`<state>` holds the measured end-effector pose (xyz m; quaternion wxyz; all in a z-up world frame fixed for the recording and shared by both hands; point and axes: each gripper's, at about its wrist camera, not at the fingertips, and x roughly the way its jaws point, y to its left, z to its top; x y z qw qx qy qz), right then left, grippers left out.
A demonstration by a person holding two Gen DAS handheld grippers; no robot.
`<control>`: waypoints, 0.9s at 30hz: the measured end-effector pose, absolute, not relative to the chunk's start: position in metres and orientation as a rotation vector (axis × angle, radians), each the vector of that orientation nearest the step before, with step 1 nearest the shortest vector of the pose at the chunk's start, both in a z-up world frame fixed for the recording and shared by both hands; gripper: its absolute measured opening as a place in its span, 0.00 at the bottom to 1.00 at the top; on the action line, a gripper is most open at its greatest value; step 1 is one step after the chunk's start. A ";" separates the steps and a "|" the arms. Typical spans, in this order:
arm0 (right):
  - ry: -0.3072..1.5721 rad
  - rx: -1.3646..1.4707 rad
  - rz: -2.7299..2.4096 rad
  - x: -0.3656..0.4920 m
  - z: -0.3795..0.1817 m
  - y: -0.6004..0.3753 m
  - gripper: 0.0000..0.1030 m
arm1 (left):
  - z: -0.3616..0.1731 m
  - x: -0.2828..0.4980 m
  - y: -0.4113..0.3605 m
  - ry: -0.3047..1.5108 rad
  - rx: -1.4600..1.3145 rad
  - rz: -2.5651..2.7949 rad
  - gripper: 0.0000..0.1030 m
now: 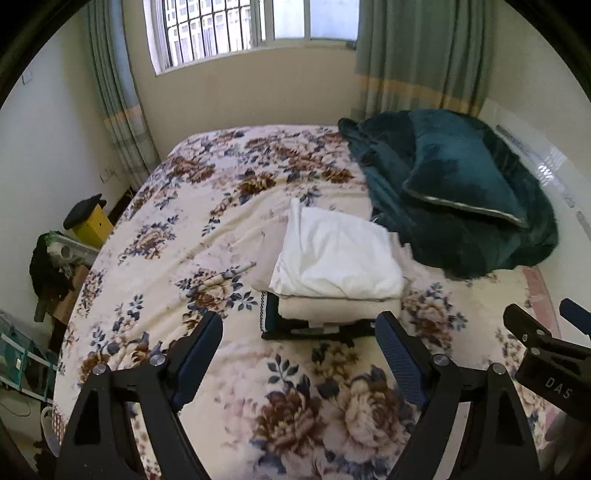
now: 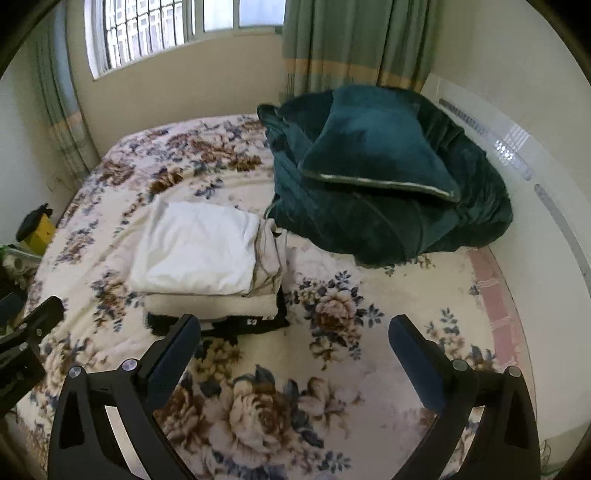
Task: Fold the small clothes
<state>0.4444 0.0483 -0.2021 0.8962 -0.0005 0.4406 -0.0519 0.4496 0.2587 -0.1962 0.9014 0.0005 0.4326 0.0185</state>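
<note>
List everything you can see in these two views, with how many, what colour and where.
folded clothes stack: one pile, white on top, cream below, black at the bottom, mid-bed
bedspread: one, cream with brown and blue flowers, covers the bed
blanket: one, dark teal, heaped at the right of the bed
pillow: one, dark teal, on the blanket
curtains: green with a yellow band, beside the window
window: one, barred, far wall
yellow box: one, left of the bed
left gripper: black, open, empty
right gripper: black, open, empty
</note>
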 end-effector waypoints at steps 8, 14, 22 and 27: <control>0.807 0.004 -0.089 0.337 -0.113 0.040 1.00 | -0.134 0.374 0.253 0.844 -0.021 0.021 0.82; 0.743 -0.009 -0.077 0.272 -0.061 0.033 1.00 | -0.095 0.327 0.251 0.793 -0.039 0.036 0.82; 0.680 -0.001 -0.052 0.212 -0.014 0.028 1.00 | -0.072 0.283 0.247 0.764 -0.027 0.028 0.82; 0.671 0.002 -0.037 0.191 -0.001 0.025 1.00 | -0.064 0.265 0.244 0.752 -0.030 0.030 0.82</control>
